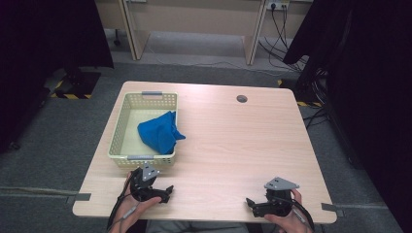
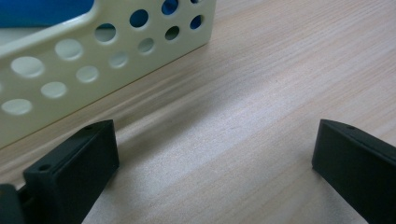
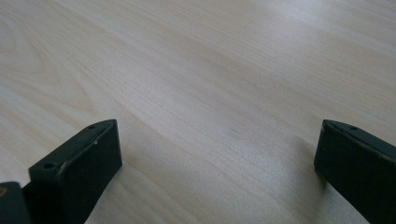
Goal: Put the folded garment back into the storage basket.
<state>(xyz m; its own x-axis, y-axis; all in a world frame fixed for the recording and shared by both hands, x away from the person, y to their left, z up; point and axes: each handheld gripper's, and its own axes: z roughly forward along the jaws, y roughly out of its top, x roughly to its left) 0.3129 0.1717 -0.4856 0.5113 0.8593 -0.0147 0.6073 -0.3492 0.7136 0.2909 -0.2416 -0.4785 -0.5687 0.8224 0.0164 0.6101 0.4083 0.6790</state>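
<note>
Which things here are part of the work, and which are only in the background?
Part of the work:
blue cloth, lying in the basket
cream basket
left claw, open, near the basket
right claw, open

Only background:
cable hole in the table
wall cables

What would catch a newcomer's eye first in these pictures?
The bright blue cloth stands out, bunched inside the cream basket with round holes in its walls, on the left side of the wooden table. Next come the two black tools near the table's front edge: the left gripper just in front of the basket and the right gripper toward the right corner, both with jaws wide apart and holding nothing.
</note>
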